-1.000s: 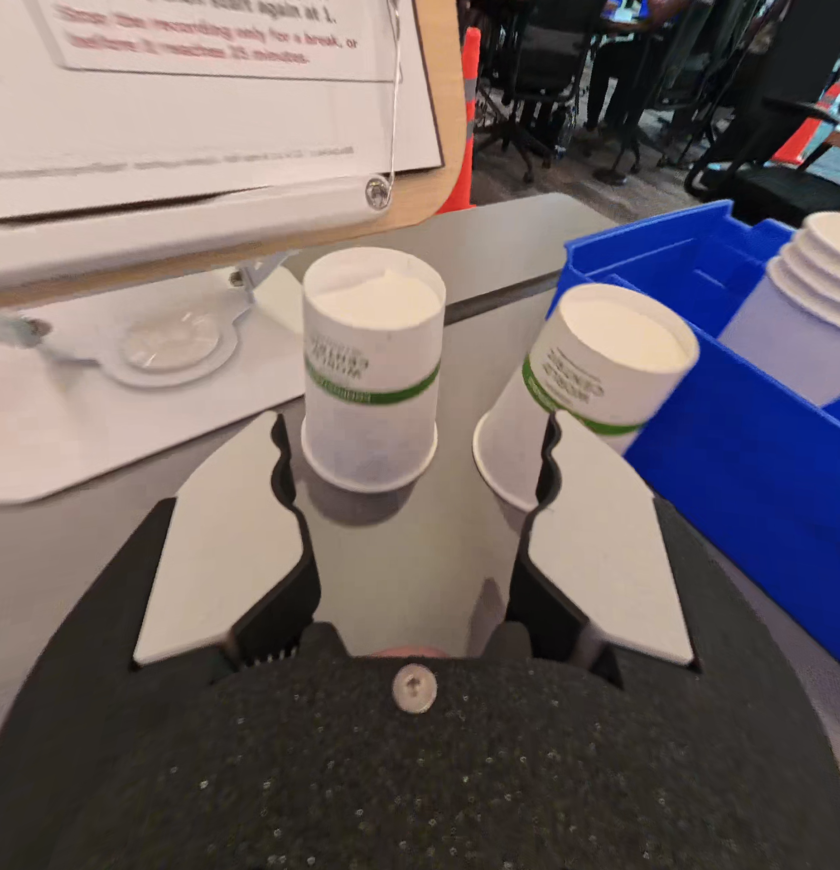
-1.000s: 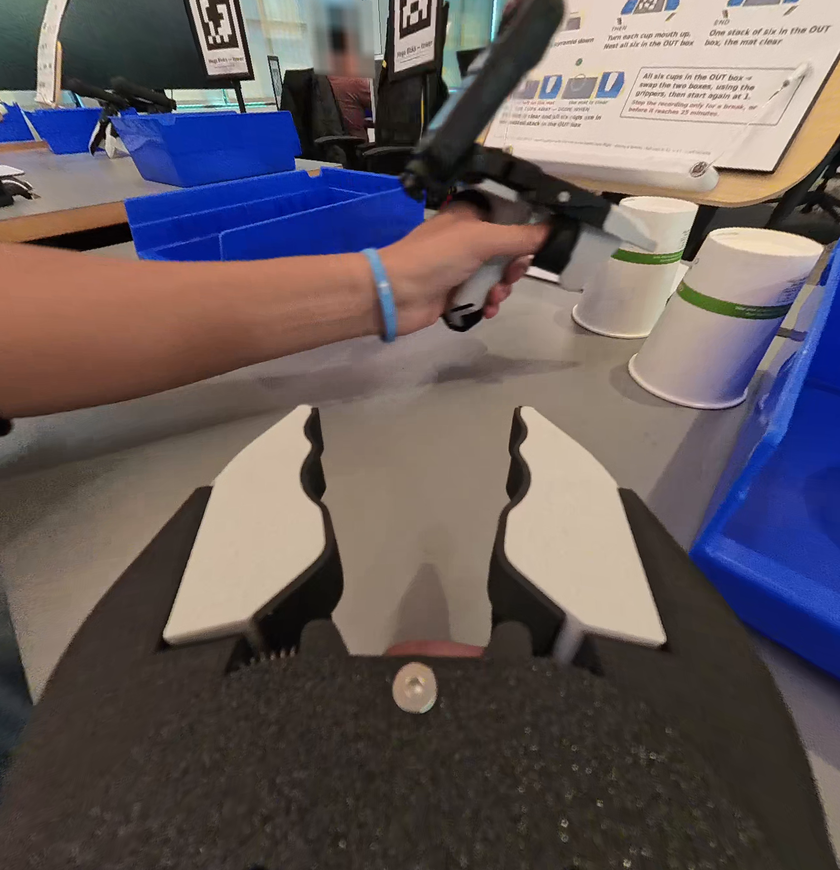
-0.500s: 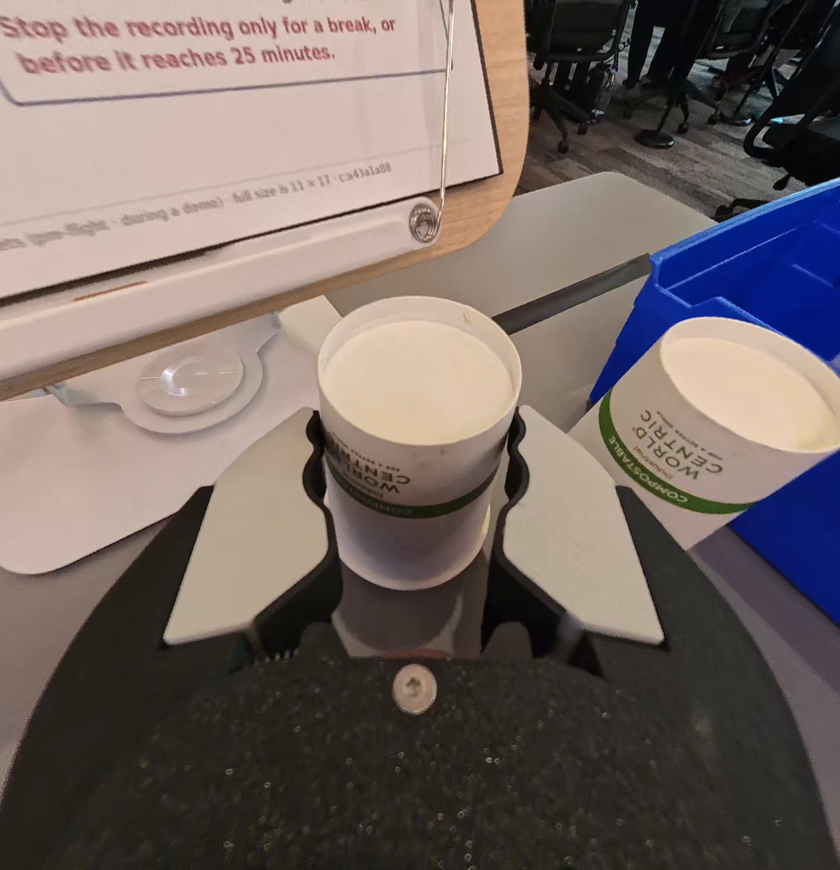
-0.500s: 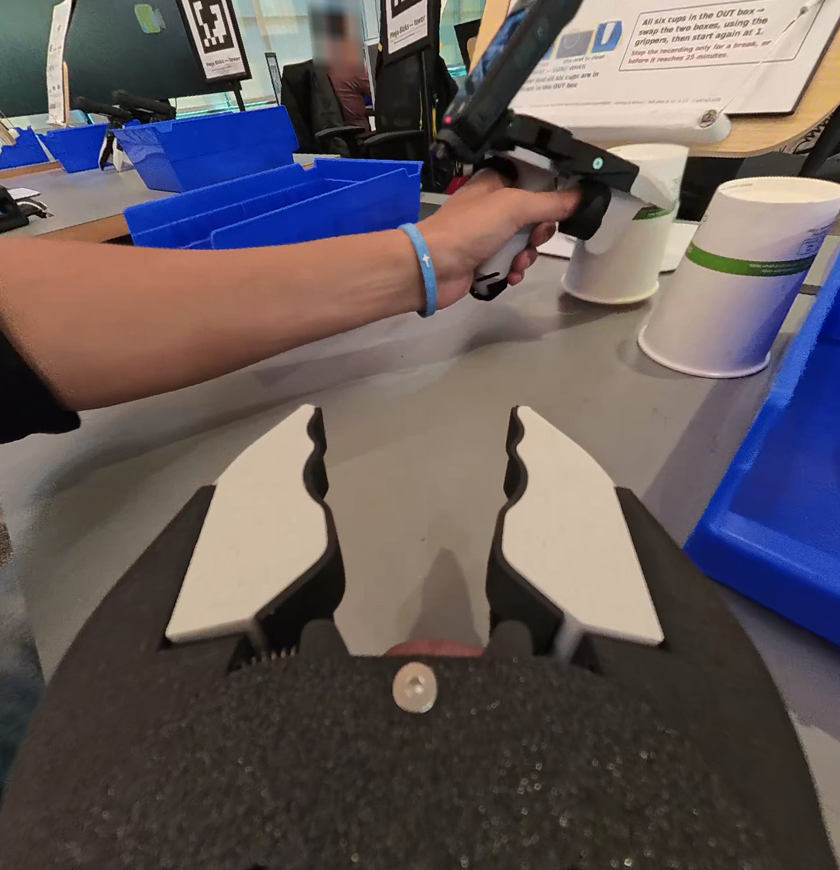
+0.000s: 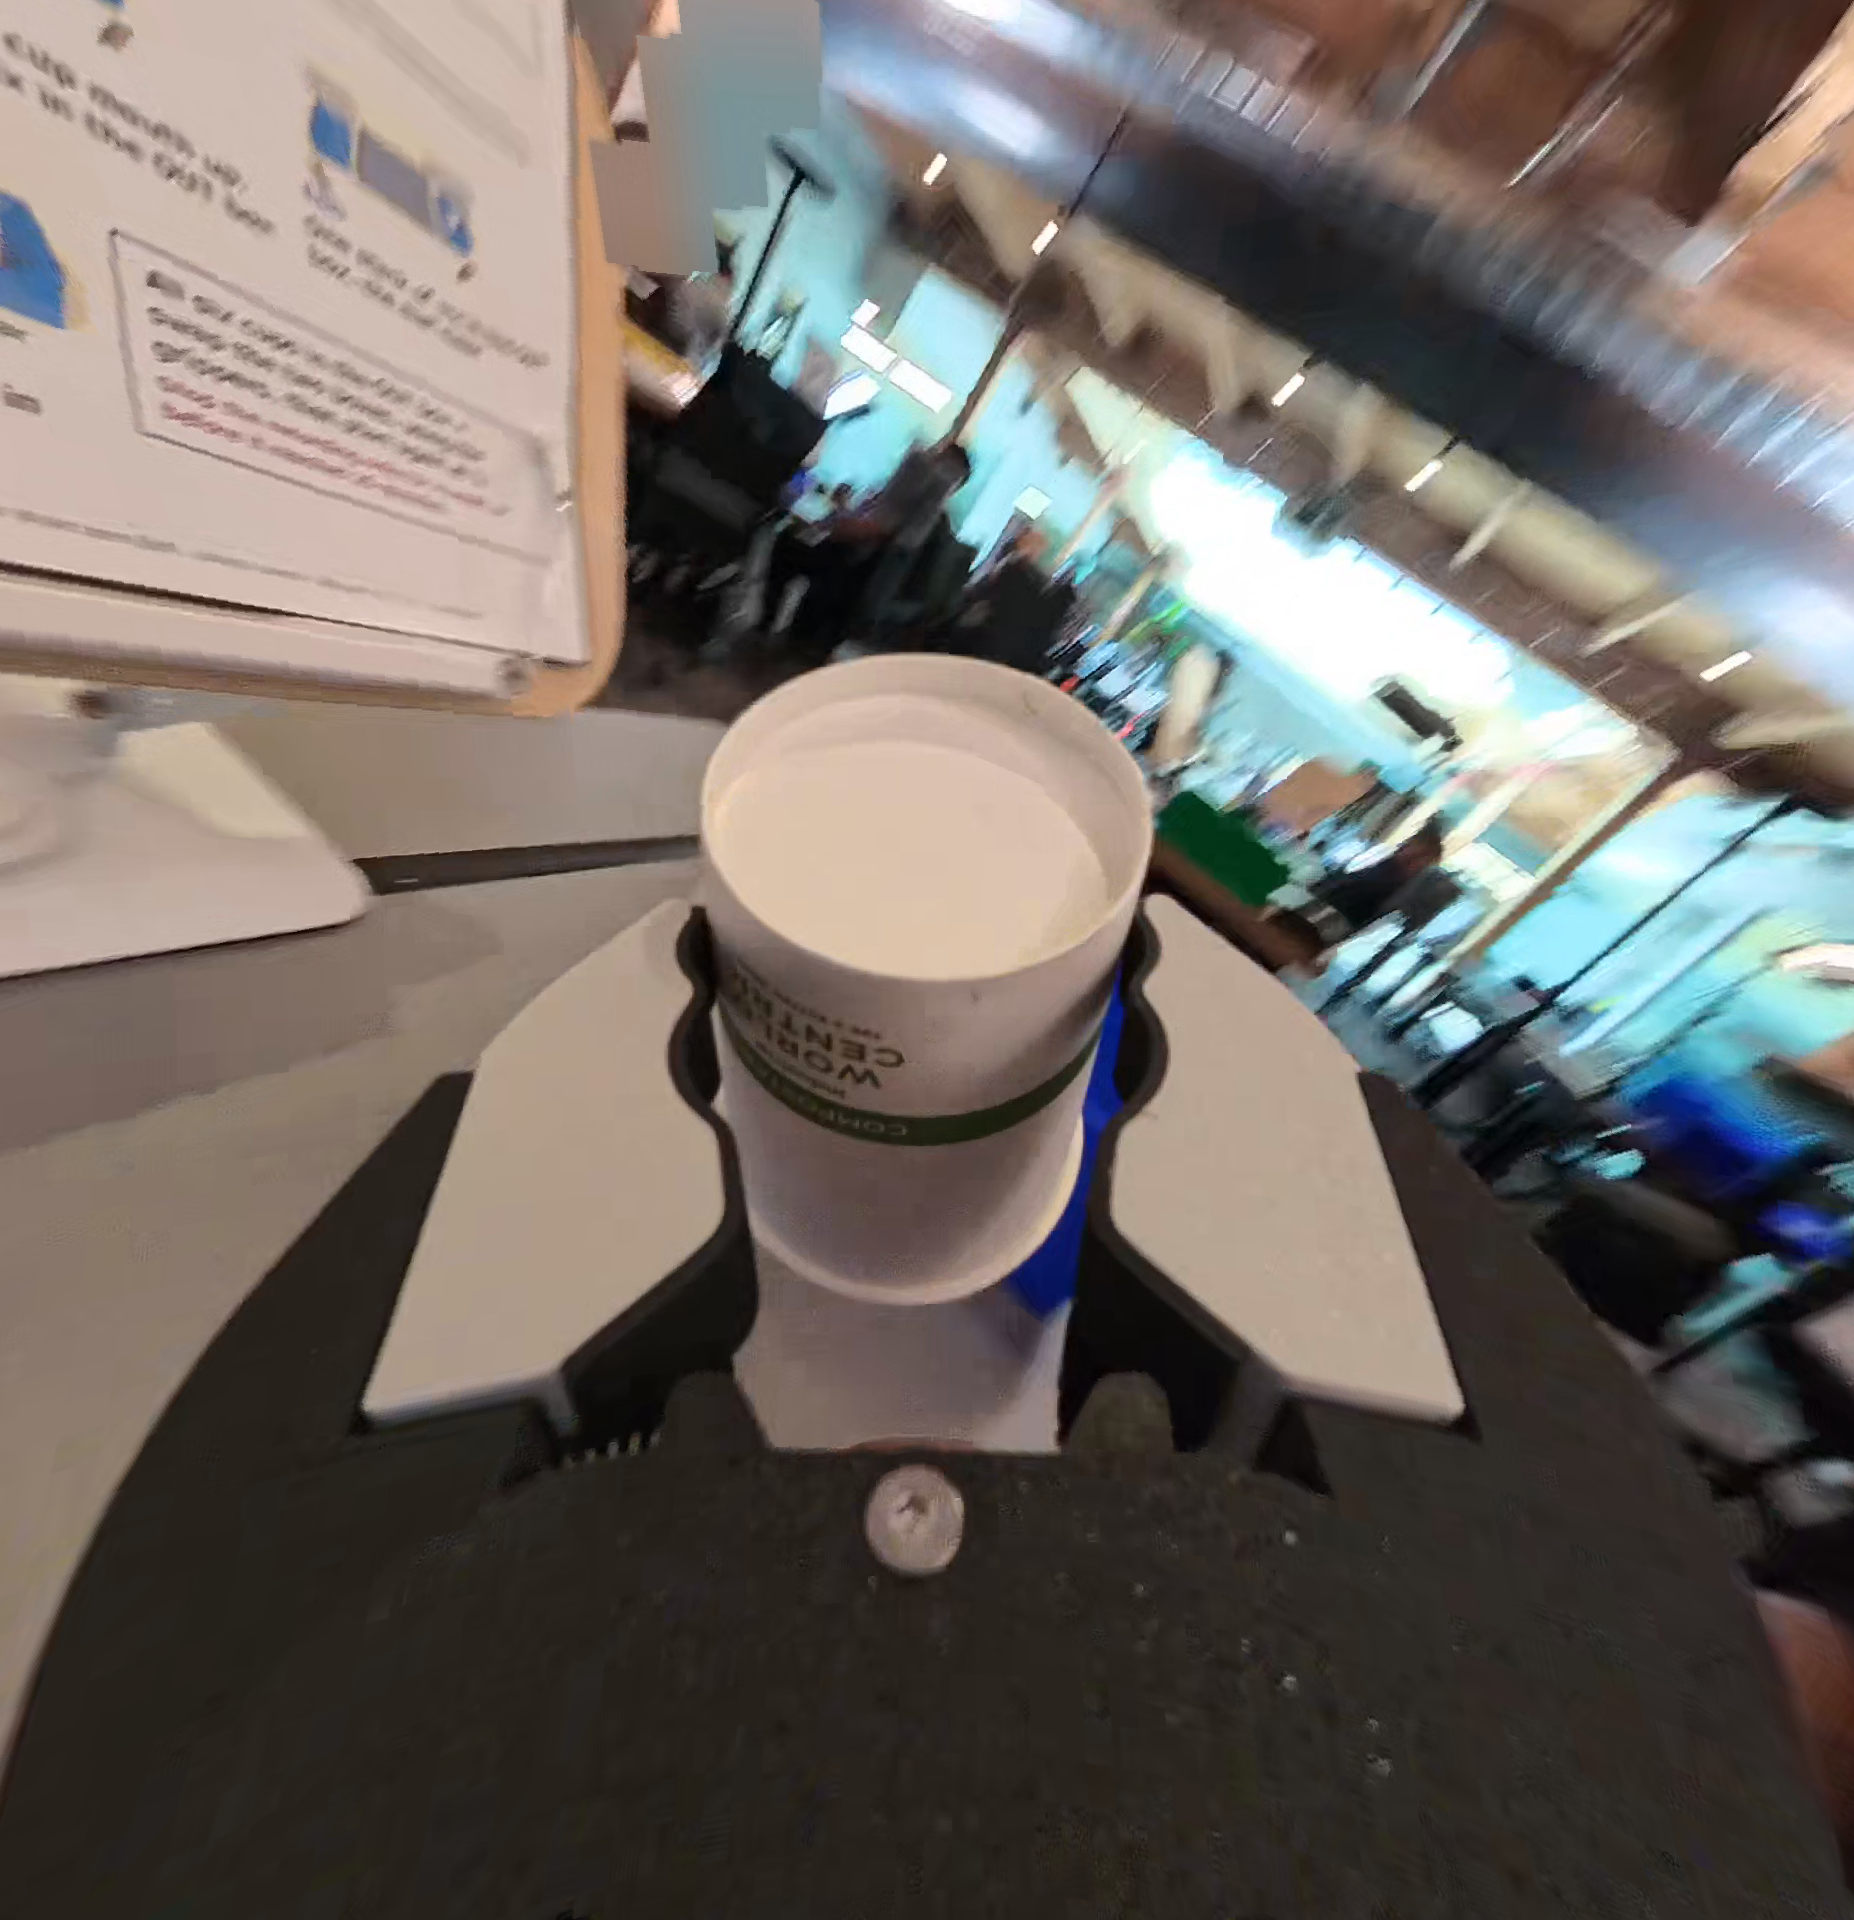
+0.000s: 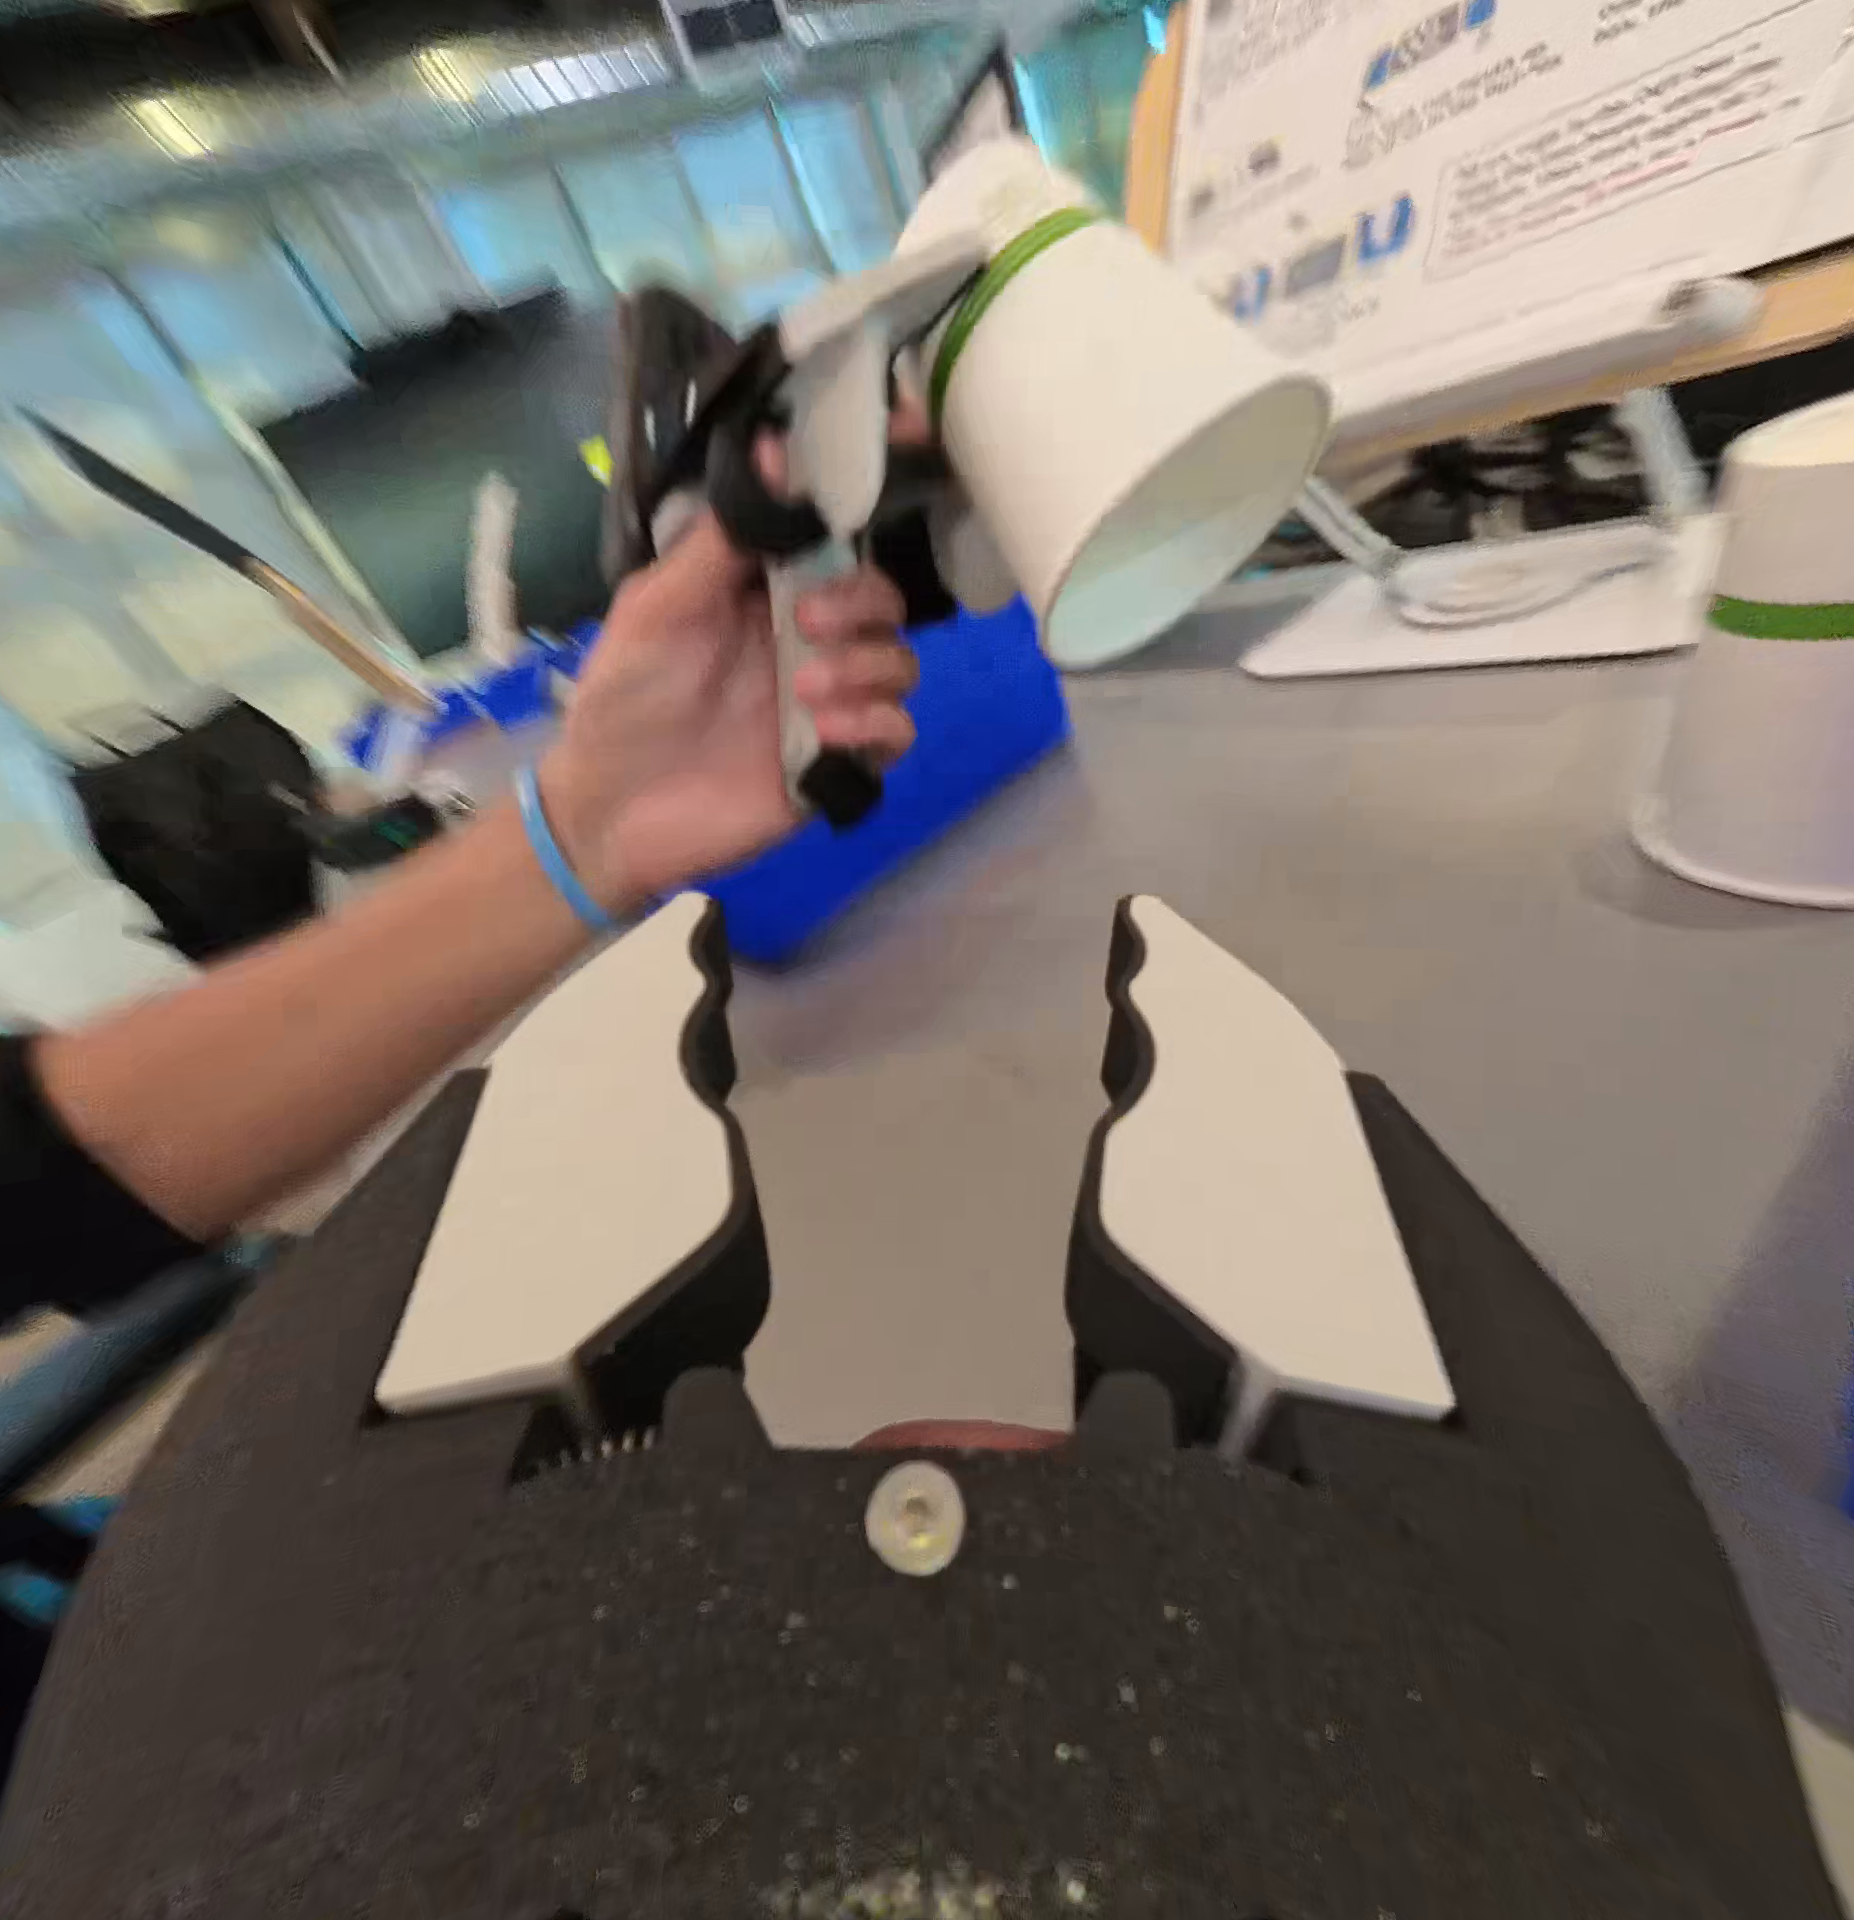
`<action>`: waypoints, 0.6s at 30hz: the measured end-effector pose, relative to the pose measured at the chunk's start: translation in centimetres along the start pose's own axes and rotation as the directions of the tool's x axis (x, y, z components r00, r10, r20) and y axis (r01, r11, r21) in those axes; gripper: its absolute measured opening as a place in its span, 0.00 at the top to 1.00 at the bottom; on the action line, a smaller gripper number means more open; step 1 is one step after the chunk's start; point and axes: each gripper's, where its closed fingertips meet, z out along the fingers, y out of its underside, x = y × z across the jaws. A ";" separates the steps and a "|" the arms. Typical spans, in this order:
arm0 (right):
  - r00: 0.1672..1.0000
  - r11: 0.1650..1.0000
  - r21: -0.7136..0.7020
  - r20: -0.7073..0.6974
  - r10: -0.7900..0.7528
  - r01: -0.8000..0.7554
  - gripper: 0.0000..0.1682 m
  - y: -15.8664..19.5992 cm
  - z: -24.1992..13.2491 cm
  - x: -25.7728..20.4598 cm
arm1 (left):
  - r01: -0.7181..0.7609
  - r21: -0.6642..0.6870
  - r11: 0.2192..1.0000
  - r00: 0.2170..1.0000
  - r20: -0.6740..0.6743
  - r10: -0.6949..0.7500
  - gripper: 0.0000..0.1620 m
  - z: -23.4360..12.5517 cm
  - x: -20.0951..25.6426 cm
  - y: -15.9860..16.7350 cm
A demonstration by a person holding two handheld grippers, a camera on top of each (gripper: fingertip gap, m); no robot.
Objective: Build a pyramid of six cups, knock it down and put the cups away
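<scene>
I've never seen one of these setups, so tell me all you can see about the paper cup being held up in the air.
The paper cup is white, seemingly plain paper, with a green band and dark print around its wall near the base. It has a rolled rim at the mouth and a recessed flat bottom. The left hand-held gripper clamps its sides. In the right wrist view it hangs clear of the grey table, tilted, open mouth facing down and sideways, apparently empty.

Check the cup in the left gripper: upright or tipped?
Tipped. The cup, shut in the left gripper, is off the table, its open mouth slanting downward.
</scene>
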 end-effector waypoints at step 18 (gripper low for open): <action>0.777 0.898 0.091 0.542 0.319 -0.431 1.00 -6.6 5.8 -7.5 | 0.142 0.126 0.982 0.974 -0.192 -0.117 0.39 -11.1 7.9 2.7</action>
